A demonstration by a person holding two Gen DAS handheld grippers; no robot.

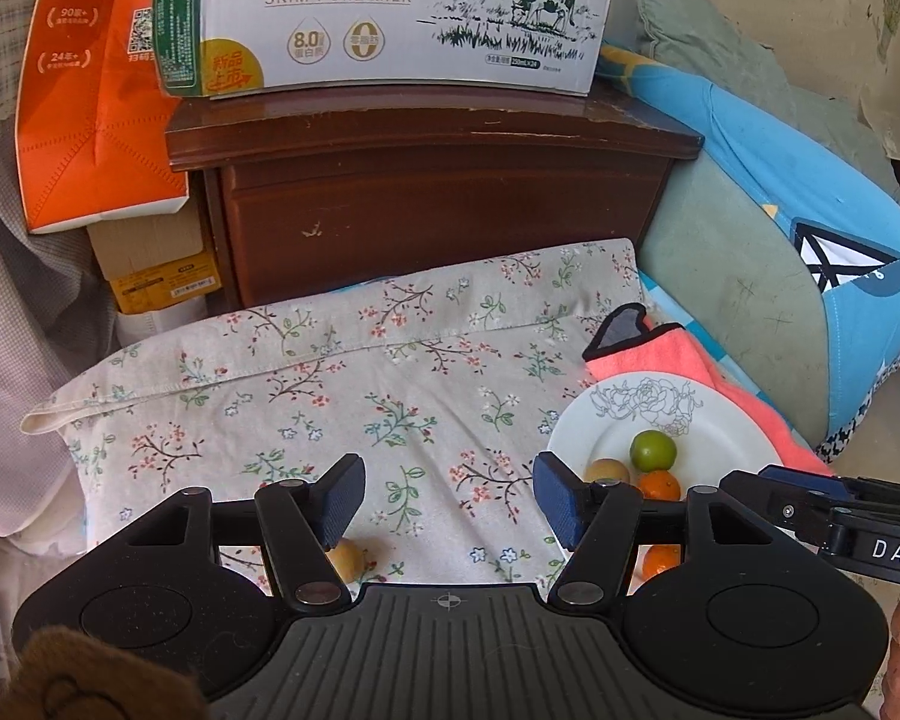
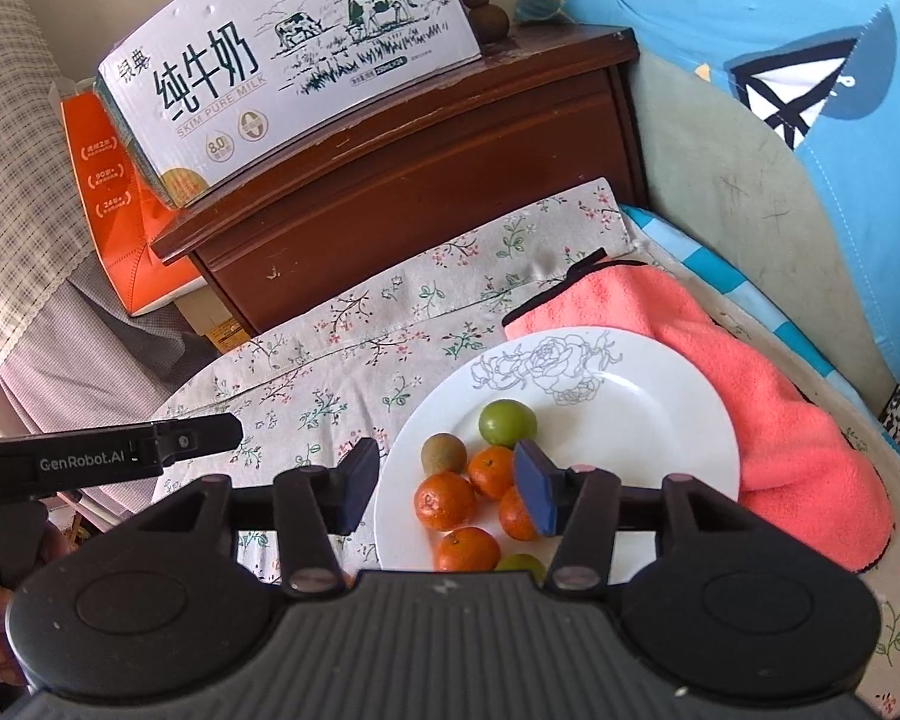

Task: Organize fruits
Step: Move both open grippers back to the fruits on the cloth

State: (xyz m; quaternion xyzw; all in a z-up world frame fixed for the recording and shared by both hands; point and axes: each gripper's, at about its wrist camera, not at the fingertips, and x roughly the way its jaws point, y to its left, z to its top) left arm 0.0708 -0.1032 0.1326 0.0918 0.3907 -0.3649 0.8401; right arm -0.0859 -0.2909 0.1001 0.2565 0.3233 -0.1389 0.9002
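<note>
On the floral cloth point(image 2: 342, 354) that covers the work surface sits a white plate point(image 2: 660, 420) with a grey rose drawn near its far rim. Gathered on the near side of the plate are four small oranges point(image 2: 444, 501), a green fruit point(image 2: 507, 420) behind them, a brownish round fruit point(image 2: 444, 453) just beside it, and a second green fruit point(image 2: 522, 564) at the near edge, partly hidden by the right gripper's body. One more yellowish-brown fruit point(image 1: 345, 558) lies off the plate on the cloth, half covered by the left gripper's finger.

The right gripper point(image 2: 447, 495) hangs over the plate's near edge with its jaws apart and nothing clamped; its right pad overlaps one orange in the picture, but whether it touches cannot be told. The left gripper point(image 1: 447, 501) hovers over bare cloth to the left of the plate, jaws also apart and empty. Each gripper's side shows at the edge of the other's view, so they are close together.

Around the plate: a pink towel point(image 2: 750, 396) with a dark trim lies under the plate's far right rim and spreads to the right. Behind the cloth stands a dark wooden cabinet point(image 1: 438, 204), and on top of it a skim milk carton point(image 1: 390, 18), with a small wooden gourd point(image 2: 480, 6) beside it. An orange bag point(image 1: 90, 102) leans at the cabinet's left, above cardboard boxes point(image 1: 150, 264). A blue cushion point(image 2: 810, 90) crowds the right side.
</note>
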